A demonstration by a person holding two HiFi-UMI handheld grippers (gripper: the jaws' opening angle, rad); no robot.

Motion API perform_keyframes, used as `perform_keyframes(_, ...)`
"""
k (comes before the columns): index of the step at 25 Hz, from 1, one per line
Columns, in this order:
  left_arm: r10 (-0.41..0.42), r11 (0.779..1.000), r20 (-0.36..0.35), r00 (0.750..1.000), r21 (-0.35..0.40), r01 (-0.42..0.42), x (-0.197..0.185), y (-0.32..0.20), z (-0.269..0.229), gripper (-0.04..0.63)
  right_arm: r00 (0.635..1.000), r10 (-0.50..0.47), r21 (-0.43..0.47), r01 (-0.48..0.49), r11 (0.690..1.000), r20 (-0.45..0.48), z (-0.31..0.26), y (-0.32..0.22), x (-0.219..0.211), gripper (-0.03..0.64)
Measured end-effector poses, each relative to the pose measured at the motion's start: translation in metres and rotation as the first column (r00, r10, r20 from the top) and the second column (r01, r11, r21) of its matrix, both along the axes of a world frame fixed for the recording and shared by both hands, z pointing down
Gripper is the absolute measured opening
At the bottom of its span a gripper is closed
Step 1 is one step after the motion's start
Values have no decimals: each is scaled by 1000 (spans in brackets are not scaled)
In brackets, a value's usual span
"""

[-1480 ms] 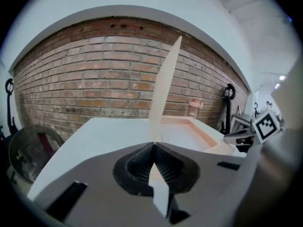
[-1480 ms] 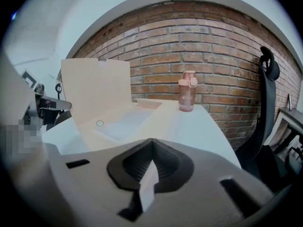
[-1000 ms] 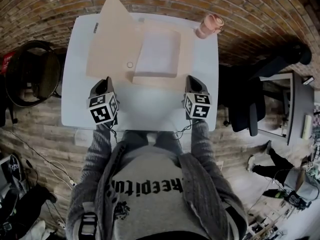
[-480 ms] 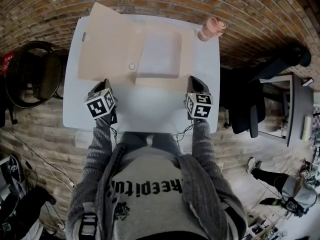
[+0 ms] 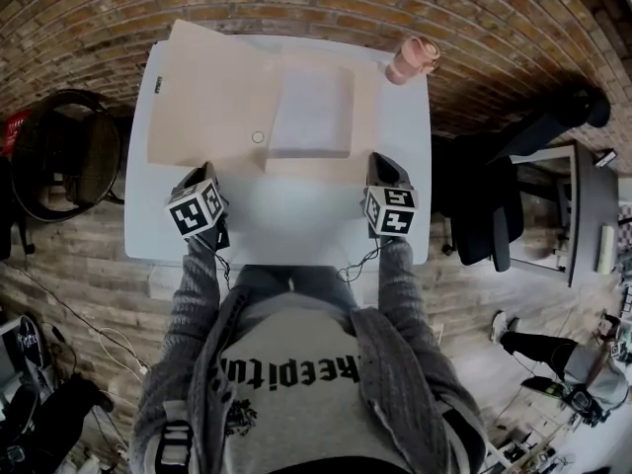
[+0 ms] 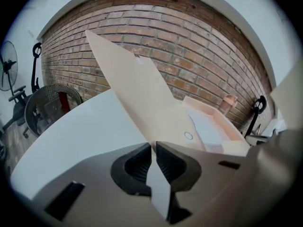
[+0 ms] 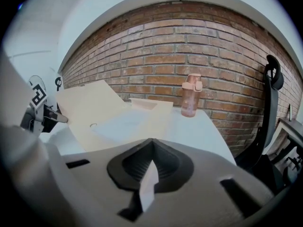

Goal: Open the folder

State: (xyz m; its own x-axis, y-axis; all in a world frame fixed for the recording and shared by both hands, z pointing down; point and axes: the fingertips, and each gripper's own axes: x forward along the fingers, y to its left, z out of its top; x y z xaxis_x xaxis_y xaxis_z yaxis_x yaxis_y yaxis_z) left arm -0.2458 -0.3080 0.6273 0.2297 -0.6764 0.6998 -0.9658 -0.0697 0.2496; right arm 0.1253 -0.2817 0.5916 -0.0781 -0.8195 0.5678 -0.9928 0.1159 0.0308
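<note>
A beige folder lies open on the white table (image 5: 296, 215). Its cover (image 5: 202, 102) is spread to the left, nearly flat, and a white stack of paper (image 5: 314, 107) rests in the right half. My left gripper (image 5: 200, 173) sits at the cover's near left corner. In the left gripper view its jaws (image 6: 153, 148) are pinched to a thin slit on the edge of the cover (image 6: 137, 98), which rises away from them. My right gripper (image 5: 381, 158) hovers at the folder's near right corner, and its jaws (image 7: 151, 143) are shut with nothing between them.
A pink bottle (image 5: 412, 59) stands at the table's far right corner, close to the brick wall. A black office chair (image 5: 494, 196) is off the right edge and a dark round wire seat (image 5: 59, 151) off the left. Bare tabletop lies between the grippers.
The cover has swung from nearly upright down to the left until almost flat. My left gripper has sunk and rolled a little with it. The right gripper has stayed put.
</note>
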Motion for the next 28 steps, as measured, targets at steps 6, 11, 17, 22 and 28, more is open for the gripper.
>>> perform_keyframes(6,42,990,-25,999,139,-38,11,2,-43,25,1000,22,20,-22,1000,15,-2,1,-1,3)
perform_keyframes(11,81,970,7,997,230,-80,22,3,-62,25,999,0,52,-3,999,52,-9,6,-19,3)
perform_keyframes(17,104,952,11,995,287,-103,30,12,-80,26,995,-44,110,35,993,86,-28,14,-35,3)
perform_keyframes(22,102,938,40,994,330,-110,33,30,-100,57,991,-78,169,59,984,112,-53,19,-37,3)
perform_keyframes(28,50,911,76,996,406,-77,36,56,-130,30,984,-135,226,107,968,114,-83,33,-42,3)
